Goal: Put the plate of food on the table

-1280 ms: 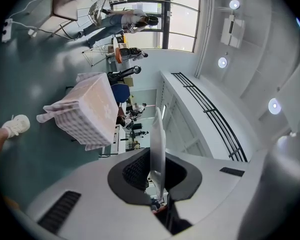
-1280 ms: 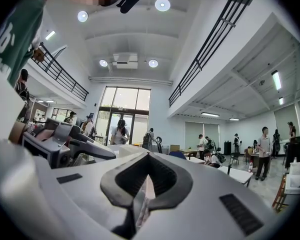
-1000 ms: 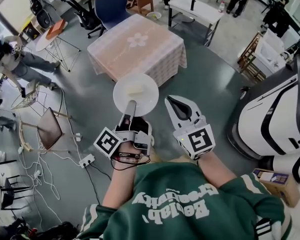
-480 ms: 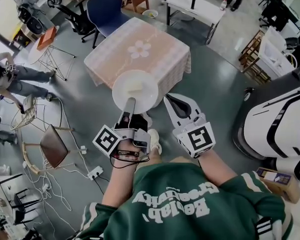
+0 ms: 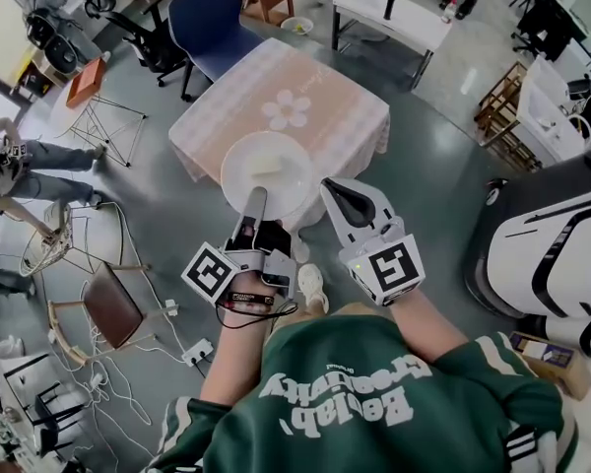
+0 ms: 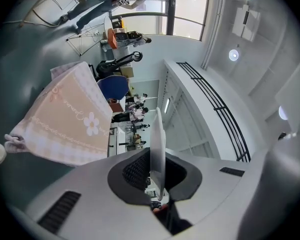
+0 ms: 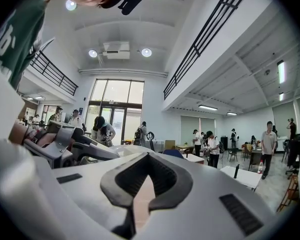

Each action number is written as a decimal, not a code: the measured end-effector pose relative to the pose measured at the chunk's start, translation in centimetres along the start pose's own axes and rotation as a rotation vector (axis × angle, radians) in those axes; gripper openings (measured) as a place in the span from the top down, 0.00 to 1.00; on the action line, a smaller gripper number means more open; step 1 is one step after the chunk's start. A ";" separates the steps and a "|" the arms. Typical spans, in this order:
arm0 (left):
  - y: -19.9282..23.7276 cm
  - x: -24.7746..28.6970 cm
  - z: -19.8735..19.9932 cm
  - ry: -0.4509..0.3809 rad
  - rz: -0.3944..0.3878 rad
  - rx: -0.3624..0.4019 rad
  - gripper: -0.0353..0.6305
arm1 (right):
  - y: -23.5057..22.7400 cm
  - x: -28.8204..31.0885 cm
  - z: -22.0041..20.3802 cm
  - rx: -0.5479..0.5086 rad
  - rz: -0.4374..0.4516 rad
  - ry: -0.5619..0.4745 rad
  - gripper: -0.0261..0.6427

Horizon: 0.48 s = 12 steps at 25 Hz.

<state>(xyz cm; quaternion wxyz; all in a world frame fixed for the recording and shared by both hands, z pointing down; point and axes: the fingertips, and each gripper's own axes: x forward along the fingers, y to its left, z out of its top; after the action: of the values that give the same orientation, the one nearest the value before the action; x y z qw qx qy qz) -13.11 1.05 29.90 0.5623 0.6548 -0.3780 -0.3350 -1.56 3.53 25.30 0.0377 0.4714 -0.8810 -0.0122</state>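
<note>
A white plate with a pale piece of food is held out level over the near edge of the low table, which has a pink flowered cloth. My left gripper is shut on the plate's near rim. In the left gripper view the plate shows edge-on between the jaws, with the table beyond. My right gripper hovers just right of the plate, shut and holding nothing. In the right gripper view its jaws are together.
A blue chair stands behind the table and a white desk farther back. A large white machine fills the right side. A wooden chair and floor cables lie to the left. People stand around the room.
The table has come nearer in the head view. The plate, earlier over bare floor in front of it, now overlaps the table's near edge. Both grippers keep their hold and spacing.
</note>
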 end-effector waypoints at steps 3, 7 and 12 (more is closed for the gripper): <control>0.4 1.0 2.0 0.004 0.000 -0.009 0.91 | 0.1 2.3 0.1 -0.002 -0.008 0.011 0.94; 1.3 1.7 3.2 0.011 -0.005 -0.013 0.91 | 0.1 3.6 -0.1 -0.011 -0.024 0.005 0.94; 1.5 2.5 3.9 0.019 -0.038 0.029 0.91 | -0.1 3.9 -0.7 -0.013 -0.052 0.013 0.94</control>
<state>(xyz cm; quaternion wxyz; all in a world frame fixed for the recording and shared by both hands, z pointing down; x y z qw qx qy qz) -15.45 -3.18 30.77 0.5499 0.6729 -0.3651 -0.3339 -3.61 0.26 26.23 0.0459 0.4938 -0.8682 -0.0158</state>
